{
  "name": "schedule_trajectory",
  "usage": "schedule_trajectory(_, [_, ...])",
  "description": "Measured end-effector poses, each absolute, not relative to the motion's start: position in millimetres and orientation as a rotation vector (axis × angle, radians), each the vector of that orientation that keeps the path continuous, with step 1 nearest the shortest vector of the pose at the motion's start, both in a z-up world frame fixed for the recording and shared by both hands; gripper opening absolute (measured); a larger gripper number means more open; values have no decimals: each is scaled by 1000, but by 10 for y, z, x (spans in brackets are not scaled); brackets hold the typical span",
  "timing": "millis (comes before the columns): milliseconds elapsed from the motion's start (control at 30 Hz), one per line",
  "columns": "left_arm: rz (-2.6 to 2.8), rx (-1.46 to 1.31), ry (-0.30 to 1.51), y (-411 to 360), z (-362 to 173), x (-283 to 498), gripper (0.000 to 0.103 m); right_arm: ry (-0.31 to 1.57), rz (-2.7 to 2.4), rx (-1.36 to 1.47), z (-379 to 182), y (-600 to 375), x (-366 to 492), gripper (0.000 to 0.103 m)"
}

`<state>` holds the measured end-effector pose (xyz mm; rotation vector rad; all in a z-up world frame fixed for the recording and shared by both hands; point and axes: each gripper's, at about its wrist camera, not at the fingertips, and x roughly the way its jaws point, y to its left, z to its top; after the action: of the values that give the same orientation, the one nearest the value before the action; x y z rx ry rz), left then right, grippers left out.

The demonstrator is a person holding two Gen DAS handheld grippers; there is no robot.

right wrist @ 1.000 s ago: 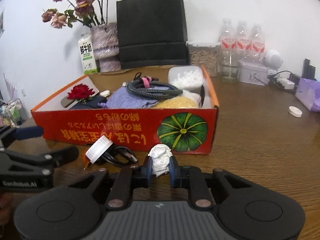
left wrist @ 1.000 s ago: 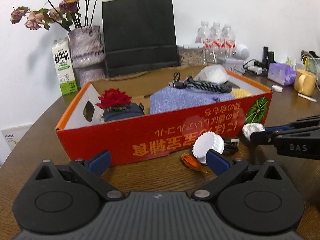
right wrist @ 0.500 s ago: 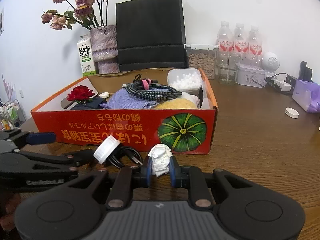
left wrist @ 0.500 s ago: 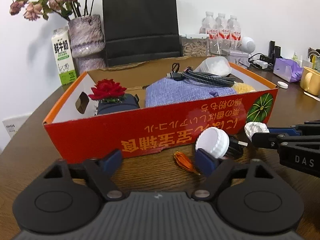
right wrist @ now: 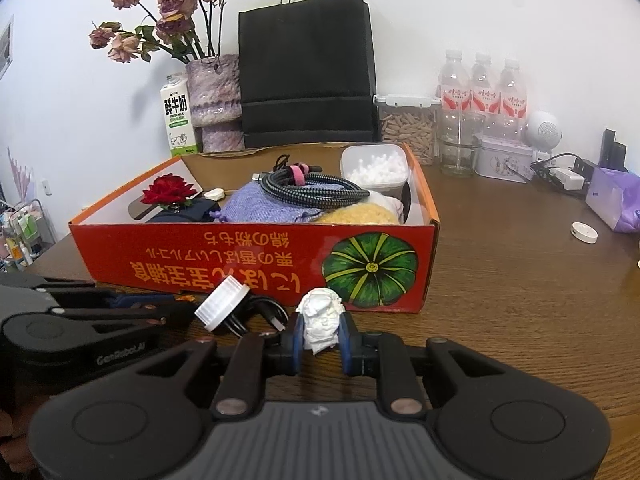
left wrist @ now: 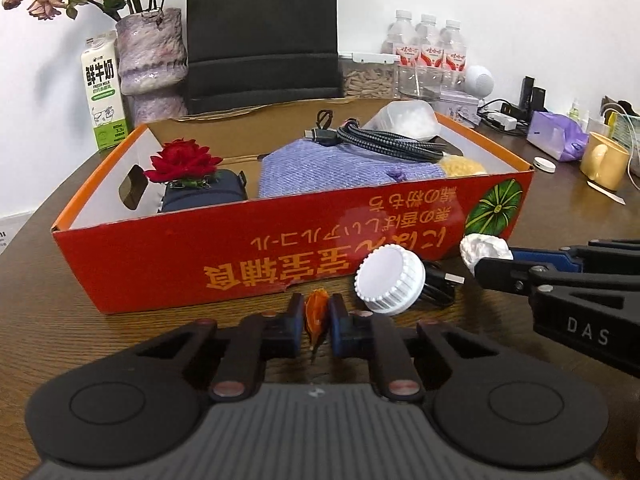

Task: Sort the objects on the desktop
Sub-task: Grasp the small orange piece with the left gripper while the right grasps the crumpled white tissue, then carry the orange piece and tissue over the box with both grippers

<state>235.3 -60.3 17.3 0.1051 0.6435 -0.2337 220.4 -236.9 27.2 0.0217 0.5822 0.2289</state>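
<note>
A small orange scrap lies on the wooden table in front of the red cardboard box. My left gripper is closing its jaws, and the blue pads press the scrap from both sides. Just to its right, a white ribbed cap leans on a black cable. My right gripper is shut on a crumpled white paper wad, held just before the box's pumpkin print. The box holds a red rose, a purple cloth, a coiled cable and a tub of cotton swabs.
Behind the box stand a black paper bag, a vase of dried roses, a milk carton and water bottles. To the right are a yellow mug, a purple pack and a small white disc.
The left gripper's jaws went from wide open to closed on the orange scrap, lining up with it. The right gripper kept still with the paper wad.
</note>
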Motion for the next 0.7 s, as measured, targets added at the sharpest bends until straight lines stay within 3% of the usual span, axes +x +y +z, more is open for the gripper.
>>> schedule_trajectory(367, [-240,100,611,-589,212,2306,14,564,232,17,296,-2374,2168,17])
schedule_trajectory(700, [-273,90,442,-576,428,2052,14,470,258,33,431,-2351,2005,17])
